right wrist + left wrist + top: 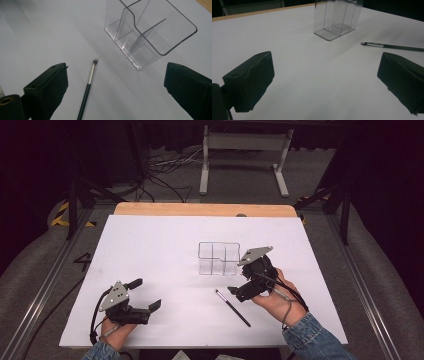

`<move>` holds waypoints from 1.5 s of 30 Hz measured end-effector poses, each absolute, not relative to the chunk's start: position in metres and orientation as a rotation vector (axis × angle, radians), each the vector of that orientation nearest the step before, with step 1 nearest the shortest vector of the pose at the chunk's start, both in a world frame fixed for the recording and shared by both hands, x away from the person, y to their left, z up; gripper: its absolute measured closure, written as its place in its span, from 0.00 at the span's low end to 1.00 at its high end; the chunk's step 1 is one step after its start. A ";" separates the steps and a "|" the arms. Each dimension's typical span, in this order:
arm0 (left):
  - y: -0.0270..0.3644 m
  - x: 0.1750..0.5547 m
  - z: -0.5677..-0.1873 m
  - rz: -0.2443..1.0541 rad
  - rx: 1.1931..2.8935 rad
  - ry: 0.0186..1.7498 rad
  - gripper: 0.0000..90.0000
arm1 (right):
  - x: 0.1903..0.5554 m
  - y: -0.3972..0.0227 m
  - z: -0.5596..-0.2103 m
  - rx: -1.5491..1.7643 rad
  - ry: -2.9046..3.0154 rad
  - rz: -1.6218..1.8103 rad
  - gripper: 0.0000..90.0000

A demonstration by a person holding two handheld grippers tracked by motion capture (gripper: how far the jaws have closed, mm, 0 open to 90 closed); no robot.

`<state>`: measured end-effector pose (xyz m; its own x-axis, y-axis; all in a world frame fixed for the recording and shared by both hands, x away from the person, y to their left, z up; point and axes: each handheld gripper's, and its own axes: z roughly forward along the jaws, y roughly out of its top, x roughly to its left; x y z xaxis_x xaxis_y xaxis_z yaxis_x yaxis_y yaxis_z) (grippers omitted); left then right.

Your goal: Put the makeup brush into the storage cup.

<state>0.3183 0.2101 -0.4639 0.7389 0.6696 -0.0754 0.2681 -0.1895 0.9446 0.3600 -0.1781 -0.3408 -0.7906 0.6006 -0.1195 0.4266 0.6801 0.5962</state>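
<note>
one brush [232, 307], one clear organizer [218, 258]

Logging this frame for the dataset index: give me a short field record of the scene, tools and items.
surface: white table top
organizer: clear organizer, upright, divided into compartments, nothing visible inside
brush: thin black makeup brush, lying flat in front of the organizer, apart from it
right gripper: right gripper, open, over the brush's bristle end, holding nothing
left gripper: left gripper, open, holding nothing, low over the near left of the table
brush tip: pointing toward the organizer
</note>
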 end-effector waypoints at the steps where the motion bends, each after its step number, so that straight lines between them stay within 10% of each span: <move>1: 0.210 0.318 -0.464 0.427 1.771 0.738 0.02 | 0.360 -0.177 -0.341 0.816 2.600 0.788 0.07; 45: 0.210 0.319 -0.464 0.442 1.771 0.736 0.02 | 0.376 -0.136 -0.387 0.829 2.866 0.250 0.18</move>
<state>0.3187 0.2100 -0.4636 0.7357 0.6742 -0.0645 0.2596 -0.1927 0.9463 0.3760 -0.1358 -0.3867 -0.8367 0.5395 -0.0943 0.5150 0.8336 0.1999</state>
